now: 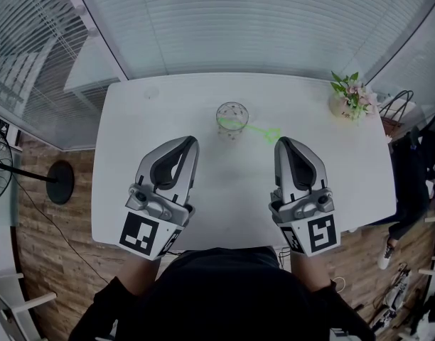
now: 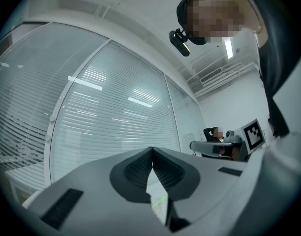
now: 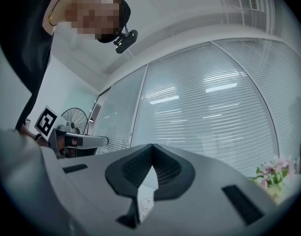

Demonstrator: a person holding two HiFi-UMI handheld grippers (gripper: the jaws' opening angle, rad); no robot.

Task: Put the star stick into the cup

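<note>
We hold the left hand-held gripper [image 1: 188,142] and the right hand-held gripper [image 1: 283,143] side by side above the near half of the white desk [image 1: 224,197], well apart from each other. Both point toward the far edge. In each gripper view the jaws meet at their tips with nothing between them, so both are closed and empty. The clear cup [image 1: 232,118] stands upright past the grippers, about midway along the desk and nearer its far edge. The green star stick [image 1: 264,130] shows through the cup's wall and runs out toward the right edge, star end just beside the cup. We cannot tell whether its other end sits inside the cup. A pot of flowers [image 1: 351,95] stands at the far right corner.
</note>
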